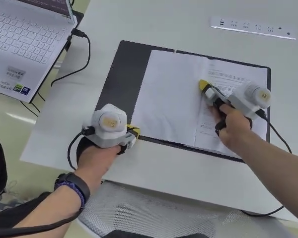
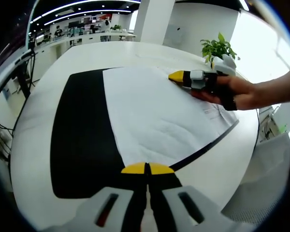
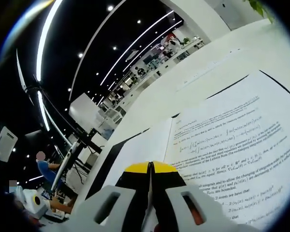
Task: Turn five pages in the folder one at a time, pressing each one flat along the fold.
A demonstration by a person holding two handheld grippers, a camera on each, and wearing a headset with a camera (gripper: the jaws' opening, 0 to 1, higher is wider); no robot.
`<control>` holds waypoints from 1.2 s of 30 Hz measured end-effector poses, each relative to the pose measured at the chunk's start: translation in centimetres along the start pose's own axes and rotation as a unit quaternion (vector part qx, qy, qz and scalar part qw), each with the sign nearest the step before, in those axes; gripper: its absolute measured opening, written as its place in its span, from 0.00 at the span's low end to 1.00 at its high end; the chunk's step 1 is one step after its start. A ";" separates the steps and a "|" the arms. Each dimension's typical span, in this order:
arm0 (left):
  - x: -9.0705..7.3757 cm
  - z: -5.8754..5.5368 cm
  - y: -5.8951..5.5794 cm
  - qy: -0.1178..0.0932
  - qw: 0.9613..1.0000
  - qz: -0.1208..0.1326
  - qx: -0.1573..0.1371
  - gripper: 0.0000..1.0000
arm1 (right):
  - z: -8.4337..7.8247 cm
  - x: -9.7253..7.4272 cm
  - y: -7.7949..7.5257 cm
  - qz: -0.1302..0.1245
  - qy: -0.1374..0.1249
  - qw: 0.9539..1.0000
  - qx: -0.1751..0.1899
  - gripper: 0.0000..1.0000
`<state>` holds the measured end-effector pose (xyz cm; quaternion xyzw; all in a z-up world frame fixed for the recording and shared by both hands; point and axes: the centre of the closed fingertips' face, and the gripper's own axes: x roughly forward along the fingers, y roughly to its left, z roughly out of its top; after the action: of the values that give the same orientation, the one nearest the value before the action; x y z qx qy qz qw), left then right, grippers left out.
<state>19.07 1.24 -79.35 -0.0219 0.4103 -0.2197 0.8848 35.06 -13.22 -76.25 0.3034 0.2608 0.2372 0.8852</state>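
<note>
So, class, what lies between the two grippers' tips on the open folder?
A blank white page lying on the folder, nothing else, between the left gripper and the right gripper. The head view and left gripper view both show it.

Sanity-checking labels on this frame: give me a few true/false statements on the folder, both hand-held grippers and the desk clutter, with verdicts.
1. The folder lies open. True.
2. The right hand-held gripper has its tip by the fold, jaws together. True.
3. The left hand-held gripper rests on the laptop keyboard. False: it sits at the folder's near edge, well away from the laptop.
4. The page left of the fold is covered in print. False: the left page shows blank; the right page carries the print.
5. A power strip lies beyond the folder. True.
</note>
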 end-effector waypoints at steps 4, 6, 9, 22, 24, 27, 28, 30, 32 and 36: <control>0.0 0.0 0.0 0.001 1.000 -0.002 0.000 0.00 | -0.6 -0.6 0.1 0.002 0.004 1.000 -0.001 0.00; 0.1 0.0 0.0 0.002 1.000 -0.001 0.001 0.00 | -0.8 -0.8 0.1 0.002 0.006 1.000 -0.002 0.00; 0.1 0.0 0.0 0.002 1.000 -0.002 0.002 0.00 | -1.2 -1.3 0.2 0.002 0.006 1.000 0.000 0.00; -0.1 0.0 -0.1 0.001 1.000 -0.003 0.016 0.00 | -3.9 -4.5 1.5 0.017 0.029 0.999 -0.022 0.00; -0.2 0.0 -0.1 0.002 1.000 -0.005 0.019 0.00 | -4.3 -4.9 1.6 0.020 0.033 0.999 -0.025 0.00; -0.2 0.0 -0.2 0.003 1.000 -0.004 0.022 0.00 | -4.7 -5.4 1.9 0.021 0.036 0.999 -0.025 0.00; -0.3 0.0 -0.2 0.003 1.000 -0.003 0.022 0.00 | -4.8 -5.4 1.5 0.022 0.037 0.999 -0.026 0.00; -0.2 0.0 -0.2 0.003 1.000 -0.003 0.023 0.00 | -4.9 -5.6 1.6 0.023 0.040 0.999 -0.027 0.00; -0.2 0.0 -0.1 0.003 1.000 -0.003 0.023 0.00 | -5.3 -5.9 1.5 0.025 0.045 0.998 -0.030 0.00; -0.3 0.0 -0.2 0.002 1.000 -0.004 0.025 0.00 | -6.2 -6.4 1.4 0.028 0.056 0.997 -0.038 0.00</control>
<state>18.85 1.19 -79.09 -0.0007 0.4065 -0.2332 0.8834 26.15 -13.36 -77.46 0.2630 0.2921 0.2884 0.8731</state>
